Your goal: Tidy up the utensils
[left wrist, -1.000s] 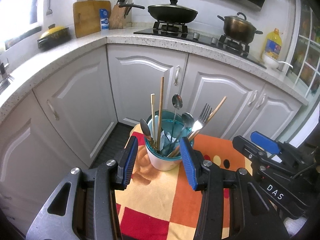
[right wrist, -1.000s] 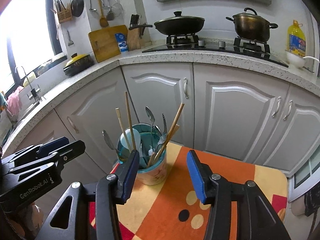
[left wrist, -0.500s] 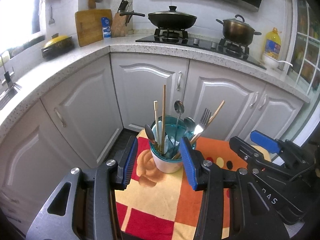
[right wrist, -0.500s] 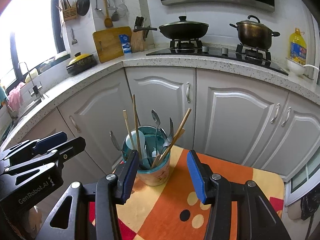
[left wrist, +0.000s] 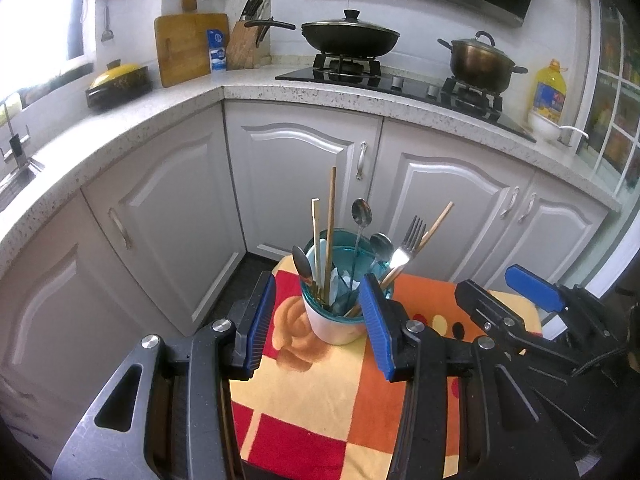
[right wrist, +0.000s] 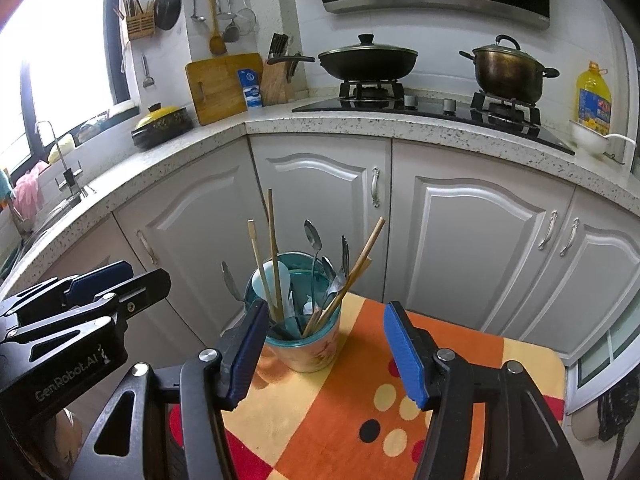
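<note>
Utensils all stand in one teal-lined cup point(left wrist: 338, 300), which sits on the patterned cloth point(left wrist: 320, 400) just ahead of both my tongs, so I judge the gathering done and nothing loose is left on the cloth that I can see.

My left tongs point(left wrist: 320, 320) stand apart with nothing clamped; the cup shows in the gap between their blue pads, beyond the tips and untouched. My right tongs point(right wrist: 328, 352) are spreading wider and hold nothing; the cup lies beyond their left pad.

Counting what sticks out of the cup: four wooden chopsticks point(right wrist: 274, 248), two upright on the left side and two leaning right; one fork point(left wrist: 408, 240); three metal spoons point(left wrist: 361, 212) that I can make out; one pale ladle-like spoon point(right wrist: 276, 276). Anything deeper in the cup I cannot tell.
</note>
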The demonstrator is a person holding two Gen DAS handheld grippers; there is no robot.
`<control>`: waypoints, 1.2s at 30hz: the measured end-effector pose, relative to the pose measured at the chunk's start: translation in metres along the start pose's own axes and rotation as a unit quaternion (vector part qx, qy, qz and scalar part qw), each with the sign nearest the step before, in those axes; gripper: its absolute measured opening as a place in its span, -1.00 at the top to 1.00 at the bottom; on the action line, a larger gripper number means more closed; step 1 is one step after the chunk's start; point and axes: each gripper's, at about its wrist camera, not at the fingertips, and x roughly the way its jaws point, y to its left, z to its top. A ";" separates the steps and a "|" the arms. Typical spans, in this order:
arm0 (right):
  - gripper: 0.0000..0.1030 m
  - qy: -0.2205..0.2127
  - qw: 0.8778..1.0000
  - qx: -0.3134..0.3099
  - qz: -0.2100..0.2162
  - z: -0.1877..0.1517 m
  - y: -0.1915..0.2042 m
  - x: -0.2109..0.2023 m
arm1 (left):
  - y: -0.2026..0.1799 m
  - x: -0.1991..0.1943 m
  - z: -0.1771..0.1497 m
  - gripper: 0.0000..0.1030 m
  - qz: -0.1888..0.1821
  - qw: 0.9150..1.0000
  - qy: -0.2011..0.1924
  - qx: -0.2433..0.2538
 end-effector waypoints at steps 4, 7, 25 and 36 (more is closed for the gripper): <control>-0.12 -0.001 1.000 -0.001 -0.002 0.000 0.001 0.000 | 0.000 -0.001 0.000 0.17 0.001 1.000 -0.001 0.000; -0.13 -0.001 1.000 -0.001 -0.002 0.000 0.000 0.000 | 0.000 -0.001 0.001 0.17 0.000 1.000 -0.001 0.002; -0.18 0.000 1.000 -0.005 -0.001 0.001 0.002 -0.002 | 0.003 -0.003 0.001 0.17 0.008 1.000 -0.005 0.003; -0.20 0.004 1.000 -0.009 0.002 0.000 0.007 0.001 | 0.003 -0.003 0.001 0.17 0.010 1.000 -0.006 0.003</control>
